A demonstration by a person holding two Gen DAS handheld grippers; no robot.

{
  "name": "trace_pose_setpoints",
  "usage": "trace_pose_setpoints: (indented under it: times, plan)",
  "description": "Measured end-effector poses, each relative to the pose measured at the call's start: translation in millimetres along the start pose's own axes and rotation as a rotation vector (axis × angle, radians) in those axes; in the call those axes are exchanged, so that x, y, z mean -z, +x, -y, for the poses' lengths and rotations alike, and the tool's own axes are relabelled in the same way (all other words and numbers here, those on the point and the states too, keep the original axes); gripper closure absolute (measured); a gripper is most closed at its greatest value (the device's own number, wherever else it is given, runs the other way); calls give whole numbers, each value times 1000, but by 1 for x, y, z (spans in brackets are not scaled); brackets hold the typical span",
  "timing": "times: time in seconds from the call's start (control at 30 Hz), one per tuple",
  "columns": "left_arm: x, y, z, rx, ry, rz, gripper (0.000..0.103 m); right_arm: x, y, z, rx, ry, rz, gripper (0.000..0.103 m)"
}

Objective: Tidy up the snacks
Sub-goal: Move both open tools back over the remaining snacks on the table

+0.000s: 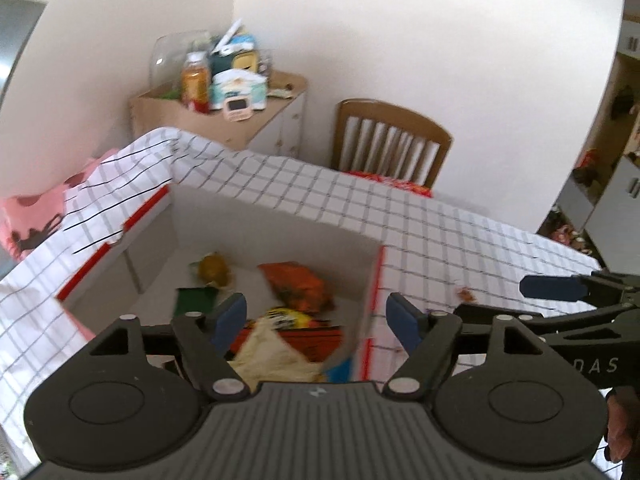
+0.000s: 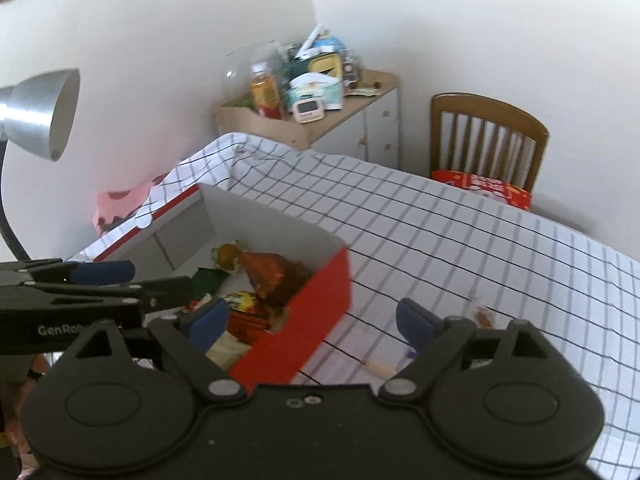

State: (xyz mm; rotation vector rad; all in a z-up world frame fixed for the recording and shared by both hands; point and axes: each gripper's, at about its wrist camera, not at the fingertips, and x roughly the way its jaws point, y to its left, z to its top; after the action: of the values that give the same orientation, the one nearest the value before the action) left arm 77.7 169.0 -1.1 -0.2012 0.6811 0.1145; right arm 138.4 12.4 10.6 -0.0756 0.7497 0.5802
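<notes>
Indoors, checked tablecloth (image 2: 460, 232), red box (image 2: 304, 320) of snacks, wooden chair (image 2: 488, 136) by white wall; both grippers' jaws apart, empty

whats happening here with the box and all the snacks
A person holds a two-finger tool in each hand above a red and white cardboard box on a checked tablecloth. The left tool and right tool are both open and empty. Several snack packets, including an orange packet, already lie inside the box. A small wrapped snack remains on the cloth to the box's right.
</notes>
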Motion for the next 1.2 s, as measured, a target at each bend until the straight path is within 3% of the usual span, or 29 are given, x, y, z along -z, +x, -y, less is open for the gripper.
trace_pose_setpoints:
  times: [0.07, 0.33, 0.73, 0.93, 1.2]
  plan:
    - [2, -1, 11, 18, -1, 9, 22, 6, -11, 12, 12, 12, 16, 0]
    - [12, 11, 63, 92, 16, -13, 22, 27, -39, 64, 80, 68, 27, 0]
    - [35, 54, 123, 86, 99, -56, 22, 53, -32, 128, 146, 178, -27, 1]
    - [45, 77, 124, 75, 116, -107, 22, 69, -14, 153, 145, 218, -82, 4]
    - [67, 114, 138, 91, 185, -179, 22, 71, 28, 169, 118, 230, -153, 19]
